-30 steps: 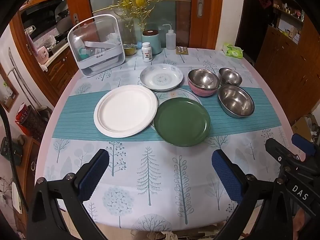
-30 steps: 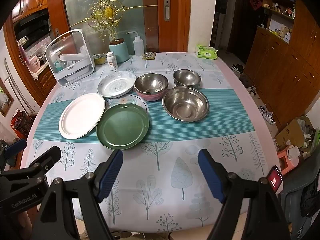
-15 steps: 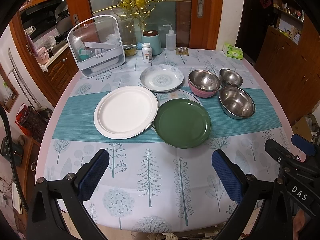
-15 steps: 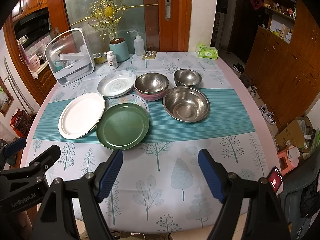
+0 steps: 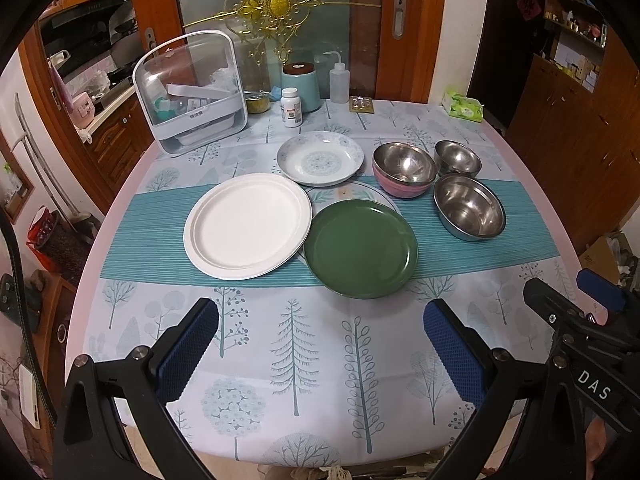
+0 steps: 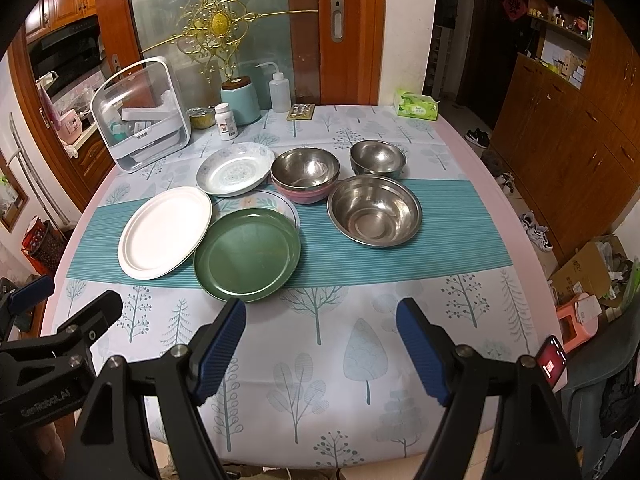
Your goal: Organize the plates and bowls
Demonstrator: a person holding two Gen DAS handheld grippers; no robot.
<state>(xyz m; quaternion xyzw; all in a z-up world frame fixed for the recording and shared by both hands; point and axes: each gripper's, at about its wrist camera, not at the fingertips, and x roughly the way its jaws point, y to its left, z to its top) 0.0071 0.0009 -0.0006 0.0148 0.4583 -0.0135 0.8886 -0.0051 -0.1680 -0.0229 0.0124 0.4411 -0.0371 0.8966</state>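
Note:
On the teal runner lie a white plate [image 5: 248, 226], a green plate [image 5: 360, 250] and a floral plate [image 5: 352, 194] mostly hidden under them. A blue-patterned plate [image 5: 320, 158] sits behind. To the right stand a pink-sided steel bowl [image 5: 404, 168], a small steel bowl [image 5: 457, 158] and a large steel bowl [image 5: 469, 207]. My left gripper [image 5: 320, 350] is open and empty over the near table edge, short of the plates. My right gripper [image 6: 320, 350] is open and empty, near the green plate [image 6: 247, 254] and short of the large bowl [image 6: 375, 211].
A clear storage box [image 5: 190, 92] stands at the back left. A pill bottle [image 5: 291, 107], teal canister [image 5: 301, 86], squeeze bottle [image 5: 339, 76] and tissue pack [image 5: 463, 105] line the far edge. The round table [image 5: 296, 360] has a tree-print cloth. Wooden cabinets [image 6: 560, 128] stand at right.
Both views have edged slightly nearer the table. The dishes have not moved and both grippers stay open.

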